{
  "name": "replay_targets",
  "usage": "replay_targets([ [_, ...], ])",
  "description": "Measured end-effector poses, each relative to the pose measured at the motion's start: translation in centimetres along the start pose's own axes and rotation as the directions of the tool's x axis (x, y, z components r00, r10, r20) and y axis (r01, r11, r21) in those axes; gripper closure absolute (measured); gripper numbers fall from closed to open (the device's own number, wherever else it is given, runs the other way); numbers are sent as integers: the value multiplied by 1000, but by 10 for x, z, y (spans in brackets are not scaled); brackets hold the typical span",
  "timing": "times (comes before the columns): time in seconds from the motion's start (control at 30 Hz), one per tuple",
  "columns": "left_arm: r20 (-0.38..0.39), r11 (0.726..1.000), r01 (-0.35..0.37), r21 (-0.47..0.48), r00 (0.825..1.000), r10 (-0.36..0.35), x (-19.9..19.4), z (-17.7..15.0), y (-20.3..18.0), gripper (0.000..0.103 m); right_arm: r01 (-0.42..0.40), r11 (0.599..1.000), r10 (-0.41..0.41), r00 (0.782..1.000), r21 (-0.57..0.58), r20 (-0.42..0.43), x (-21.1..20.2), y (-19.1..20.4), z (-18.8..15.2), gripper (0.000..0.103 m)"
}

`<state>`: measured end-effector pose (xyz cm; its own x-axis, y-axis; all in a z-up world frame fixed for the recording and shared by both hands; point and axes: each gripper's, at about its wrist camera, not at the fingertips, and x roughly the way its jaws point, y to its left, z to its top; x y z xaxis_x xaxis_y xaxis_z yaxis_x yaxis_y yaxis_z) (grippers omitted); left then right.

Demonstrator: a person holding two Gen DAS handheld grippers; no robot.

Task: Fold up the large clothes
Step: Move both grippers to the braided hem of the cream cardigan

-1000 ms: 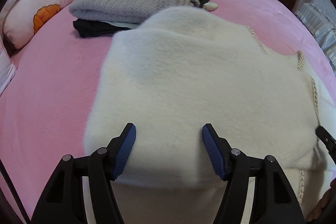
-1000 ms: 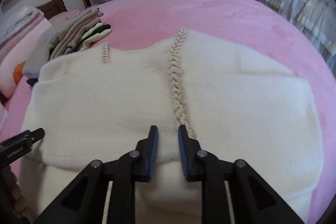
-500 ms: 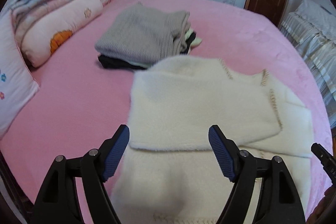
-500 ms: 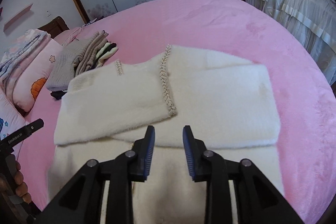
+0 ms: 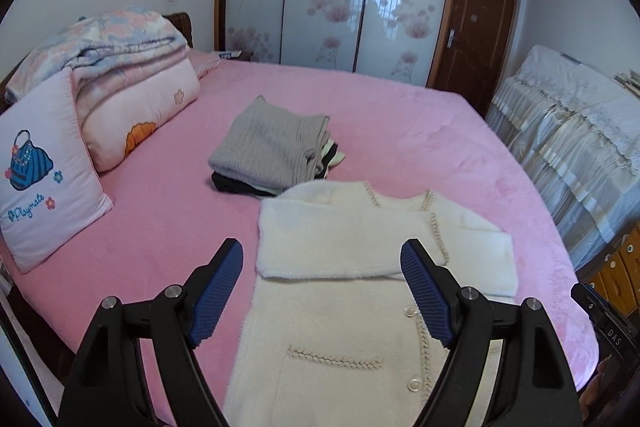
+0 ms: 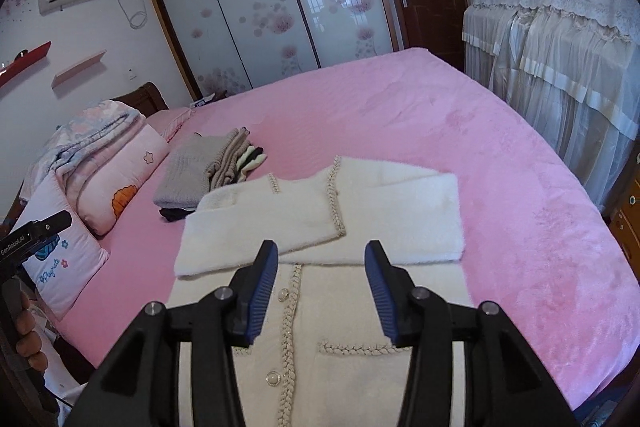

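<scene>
- Hovering above the near part of the garment, the left hand-held gripper (image 5: 322, 287) has its blue ribbed pads spread wide and holds nothing.
- The right hand-held gripper (image 6: 320, 291) is likewise spread, empty, and poised over the button placket.
- The fluffy cream-white cardigan with braided trim and pearl buttons (image 5: 360, 291) lies flat on the pink plush bed cover (image 5: 420, 131), its hem toward the grippers. Both sleeves are folded across the chest, one overlapping the other; the lower body is not yet folded.
- Risk, uneven pick-up: the next fold probably brings the hem up over the sleeves. If the two grippers pinch at different heights, or one catches only the top layer of the open front, the fold line would likely skew.
- Risk, sleeve displacement: the thick pile looks slippery and springy. Dragging the hem rather than lifting it could pull the crossed sleeves apart.
- Risk, snagging: a pad closing on the braided pocket trim (image 6: 360, 351) or a button could distort the trim or give a poor grip.
- Risk, collision: a folded grey knit sweater on a stack of dark and pale clothes (image 5: 276, 147) sits just beyond the collar. Pushing the cardigan forward could shove it into that stack.
- Risk, edge slip: the hem lies near the bed edge, so a released hem may slide off.
</scene>
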<state>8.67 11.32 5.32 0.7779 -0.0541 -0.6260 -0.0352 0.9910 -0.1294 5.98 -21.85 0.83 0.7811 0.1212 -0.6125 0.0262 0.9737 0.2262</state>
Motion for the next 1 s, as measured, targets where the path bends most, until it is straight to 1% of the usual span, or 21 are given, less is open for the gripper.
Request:
replay_targets([
  [0.07, 22, 1000, 17, -7, 1000, -17, -23, -3, 1, 20, -12, 1000, 12, 1000, -15, 21, -21, 2, -1, 56],
  [0.1, 29, 1000, 18, -9, 999, -18, -32, -6, 1, 15, -13, 1000, 13, 1000, -24, 28, -29, 3, -3, 52],
  [0.13, 36, 1000, 18, -8, 999, -18, -40, -10, 2, 14, -10, 999, 11, 999, -33, 36, -38, 4, -5, 51],
  [0.23, 51, 1000, 15, 11, 999, -15, -62, -28, 1, 14, 0, 998, 4, 998, -67, 58, -59, 7, -14, 48],
  [0.3, 41, 999, 3, 39, 999, -4, -70, -45, 0, 14, 11, 996, -4, 997, -91, 71, -70, 9, -23, 43],
  [0.37, 21, 998, 6, 66, 1000, -8, -72, -62, -1, 14, 15, 993, -6, 997, -113, 73, -77, 9, -33, 41],
  [0.43, -6, 995, 13, 96, 1000, -13, -72, -83, -2, 14, 20, 990, -11, 998, -136, 67, -79, 9, -46, 40],
  [0.57, -53, 988, 40, 149, 998, -32, -60, -127, -1, 14, 51, 977, -39, 997, -206, 59, -78, 12, -79, 40],
  [0.7, -104, 983, 87, 161, 992, -70, -38, -170, 11, 14, 55, 961, -49, 998, -269, 27, -73, 14, -116, 40],
  [0.77, -146, 982, 85, 167, 987, -60, -21, -188, 18, 14, 52, 957, -54, 999, -284, 1, -66, 12, -133, 40],
  [0.83, -193, 981, 73, 179, 980, -38, -2, -206, 26, 14, 51, 957, -60, 998, -285, -22, -61, 9, -147, 40],
  [0.9, -232, 981, 81, 177, 972, -38, 14, -221, 36, 14, 55, 961, -69, 997, -272, -43, -56, 3, -158, 40],
  [0.93, -256, 982, 77, 175, 966, -30, 22, -228, 40, 14, 48, 964, -63, 997, -261, -49, -54, -1, -162, 40],
  [1.0, -312, 981, 95, 171, 949, -37, 39, -238, 48, 14, 59, 968, -76, 995, -242, -60, -49, -9, -168, 40],
])
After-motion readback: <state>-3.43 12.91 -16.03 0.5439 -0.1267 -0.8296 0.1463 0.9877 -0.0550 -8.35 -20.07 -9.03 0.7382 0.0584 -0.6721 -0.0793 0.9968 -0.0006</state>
